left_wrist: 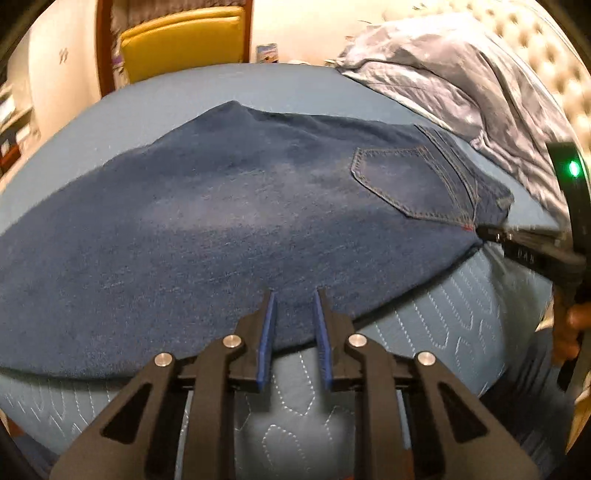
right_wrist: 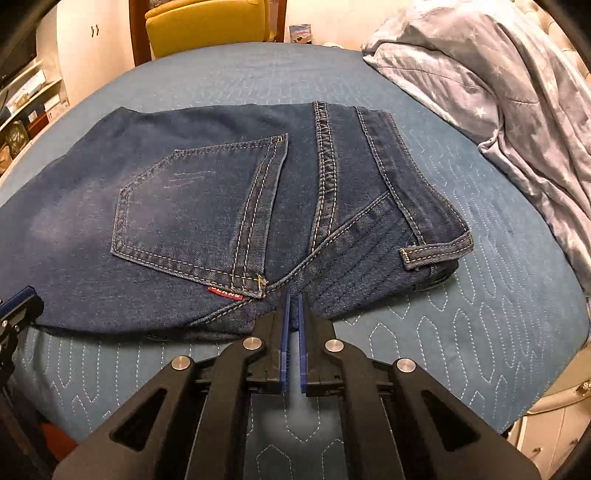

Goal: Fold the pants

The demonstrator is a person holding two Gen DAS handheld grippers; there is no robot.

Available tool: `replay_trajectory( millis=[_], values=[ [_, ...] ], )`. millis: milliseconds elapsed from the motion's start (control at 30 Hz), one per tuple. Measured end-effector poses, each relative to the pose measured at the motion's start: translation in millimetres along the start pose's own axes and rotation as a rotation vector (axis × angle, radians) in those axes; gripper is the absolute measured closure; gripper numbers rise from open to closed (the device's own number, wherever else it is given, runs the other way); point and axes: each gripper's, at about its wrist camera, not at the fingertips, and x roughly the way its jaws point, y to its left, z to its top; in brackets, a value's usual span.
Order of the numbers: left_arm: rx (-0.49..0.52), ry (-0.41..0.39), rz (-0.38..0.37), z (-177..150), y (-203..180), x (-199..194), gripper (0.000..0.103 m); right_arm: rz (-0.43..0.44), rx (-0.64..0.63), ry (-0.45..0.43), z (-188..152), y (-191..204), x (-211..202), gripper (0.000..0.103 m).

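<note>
Dark blue jeans (left_wrist: 221, 221) lie folded lengthwise on a blue quilted bed, back pocket up. In the right wrist view the jeans (right_wrist: 184, 206) show the pocket, a red tag and the waistband at right. My left gripper (left_wrist: 294, 295) is open, its blue-padded fingers over the near edge of the leg. My right gripper (right_wrist: 294, 295) is shut on the near edge of the jeans by the seat seam; it also shows in the left wrist view (left_wrist: 491, 234) at the right. The left gripper's tip shows at the left edge of the right wrist view (right_wrist: 20, 299).
A crumpled grey star-print duvet (right_wrist: 498, 92) lies on the bed's far right. A yellow chair (right_wrist: 210, 26) stands beyond the bed (right_wrist: 480, 332). Shelves (right_wrist: 26, 99) line the left wall. A tufted headboard (left_wrist: 535, 48) is at the right.
</note>
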Motion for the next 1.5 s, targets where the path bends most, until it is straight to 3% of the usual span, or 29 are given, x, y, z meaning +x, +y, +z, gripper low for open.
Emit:
replay_trajectory(
  millis=[100,133,200,233,267,300,367,467,533,600,667,733,833,867,933,1067,1133,1300,1433,1500],
  values=[
    [-0.059,-0.005,-0.045,-2,9,-1,0.081,-0.056,-0.036,0.024,4,10,-4,0.096],
    [-0.080,-0.005,-0.065,-2,14,-1,0.081,-0.070,-0.037,0.033,6,11,-6,0.088],
    [-0.088,0.005,-0.089,-3,22,-4,0.081,-0.095,-0.007,0.037,9,10,-15,0.060],
    [-0.082,0.010,-0.079,-4,27,-7,0.080,-0.092,0.011,0.015,12,8,-24,0.034],
    [-0.102,0.009,-0.071,-6,40,-13,0.080,-0.086,0.021,-0.020,14,8,-33,0.017],
    [-0.126,0.008,-0.073,-7,49,-15,0.080,-0.087,0.019,-0.064,17,10,-46,0.016],
    [-0.222,0.007,-0.072,-13,90,-24,0.080,-0.076,0.017,-0.091,26,18,-60,0.015],
    [-0.294,-0.020,0.026,-26,159,-45,0.077,-0.095,0.017,-0.092,38,41,-70,0.015],
    [-0.355,-0.022,0.119,-38,204,-57,0.059,-0.048,-0.030,-0.129,46,71,-77,0.015],
    [-0.464,-0.049,0.147,-57,263,-76,0.066,-0.011,-0.138,-0.182,52,114,-82,0.015],
    [-0.570,-0.084,0.255,-77,315,-103,0.066,0.090,-0.309,-0.232,57,177,-89,0.015],
    [-0.684,-0.120,0.367,-98,359,-130,0.057,0.220,-0.452,-0.249,63,245,-95,0.014],
    [-0.853,-0.165,0.463,-133,418,-162,0.057,0.428,-0.556,-0.187,77,340,-96,0.014],
    [-0.884,-0.180,0.465,-141,430,-169,0.057,0.506,-0.597,-0.165,82,383,-94,0.015],
    [-0.948,-0.231,0.423,-156,451,-184,0.058,0.540,-0.679,-0.149,88,448,-88,0.017],
    [-0.988,-0.369,0.239,-170,477,-207,0.061,0.568,-0.754,-0.054,104,543,-58,0.039],
    [-0.974,-0.388,0.186,-169,486,-207,0.066,0.523,-0.765,-0.001,110,580,-35,0.054],
    [-0.949,-0.316,0.152,-156,502,-180,0.067,0.473,-0.703,-0.004,124,587,-16,0.050],
    [-1.050,-0.255,0.128,-161,503,-160,0.070,0.474,-0.701,0.011,123,590,-15,0.049],
    [-1.111,-0.307,0.071,-168,505,-165,0.064,0.474,-0.708,0.016,125,588,-13,0.049]
  ],
)
